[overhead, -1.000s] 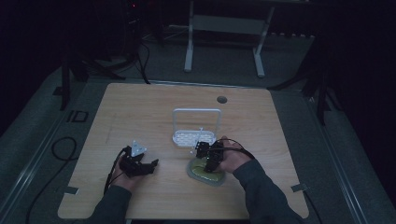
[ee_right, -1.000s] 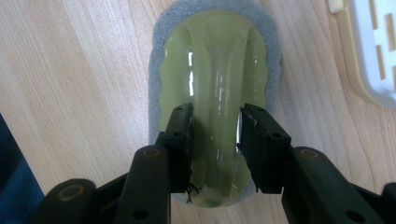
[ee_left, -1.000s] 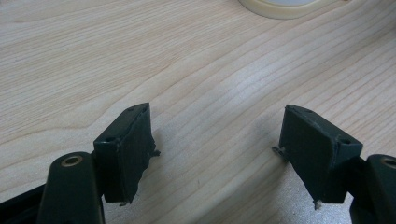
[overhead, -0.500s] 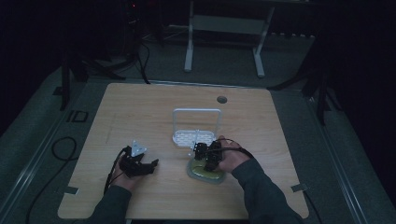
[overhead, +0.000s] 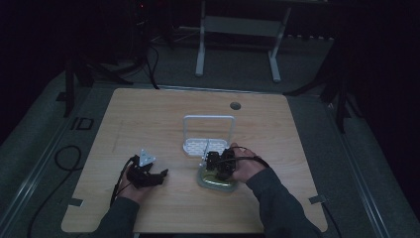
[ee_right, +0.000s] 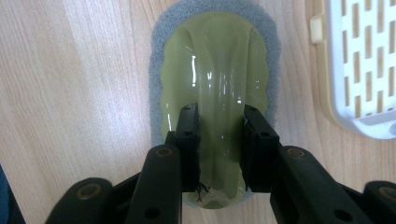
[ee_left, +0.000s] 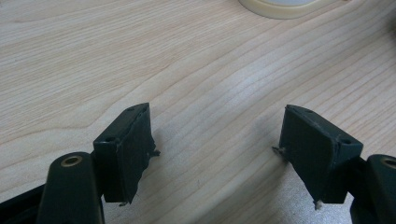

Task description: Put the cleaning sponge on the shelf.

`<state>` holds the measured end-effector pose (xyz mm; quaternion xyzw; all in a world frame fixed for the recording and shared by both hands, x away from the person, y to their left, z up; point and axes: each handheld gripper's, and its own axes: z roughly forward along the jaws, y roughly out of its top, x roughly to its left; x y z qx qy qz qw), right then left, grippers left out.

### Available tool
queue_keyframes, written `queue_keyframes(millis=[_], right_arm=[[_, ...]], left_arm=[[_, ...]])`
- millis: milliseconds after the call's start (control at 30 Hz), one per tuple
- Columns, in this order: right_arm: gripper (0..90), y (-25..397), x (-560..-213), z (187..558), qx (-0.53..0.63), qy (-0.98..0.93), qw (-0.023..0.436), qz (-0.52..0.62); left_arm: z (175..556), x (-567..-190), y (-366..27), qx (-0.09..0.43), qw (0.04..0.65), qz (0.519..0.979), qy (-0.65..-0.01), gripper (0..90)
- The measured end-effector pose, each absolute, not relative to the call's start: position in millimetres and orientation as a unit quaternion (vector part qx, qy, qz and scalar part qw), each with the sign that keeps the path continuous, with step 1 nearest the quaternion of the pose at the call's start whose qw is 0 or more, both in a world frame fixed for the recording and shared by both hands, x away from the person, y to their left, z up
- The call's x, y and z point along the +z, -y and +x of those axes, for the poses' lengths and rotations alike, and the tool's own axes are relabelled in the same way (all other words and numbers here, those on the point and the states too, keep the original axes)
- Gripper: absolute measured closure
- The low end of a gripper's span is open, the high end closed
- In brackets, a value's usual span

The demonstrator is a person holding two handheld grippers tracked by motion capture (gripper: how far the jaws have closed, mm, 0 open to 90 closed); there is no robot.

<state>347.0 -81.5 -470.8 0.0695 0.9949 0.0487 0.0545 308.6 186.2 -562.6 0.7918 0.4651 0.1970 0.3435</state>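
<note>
The right gripper [ee_right: 219, 154] has its two black jaws pressed on the raised middle ridge of a green scrubbing pad [ee_right: 212, 88], which has a grey foam base and lies flat on the wooden table [overhead: 148, 124], near the person's edge and a little right of the middle. I judge that the step in hand is the grasp itself: the jaws are clenched on the ridge, but the pad is not yet lifted. The next move probably calls for a straight lift and a short carry to the white slotted tray [ee_right: 364, 65], which stands just beside the pad on the far side; its tall wire handle [overhead: 208, 119] must be avoided. The left gripper [ee_left: 217, 149] rests low over bare wood with its jaws released and wide apart, holding nothing, well apart from the pad. The table is of pale wood grain, with a round cable hole [overhead: 235, 105] near the far edge. Behind it the room is very dark; a white frame on two legs [overhead: 237, 29] stands on the grey floor, and cables lie at the left.
</note>
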Motion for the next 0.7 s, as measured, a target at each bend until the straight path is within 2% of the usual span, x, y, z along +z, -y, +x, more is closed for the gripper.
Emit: queue_keyframes(millis=[700], right_arm=[[71.5,73.9,-462.3,346.9,0.059,-0.991,0.117,0.042]], left_arm=[[308.5,-562.6,-186.1,0.197,0.344,0.792,-0.465,25.8]])
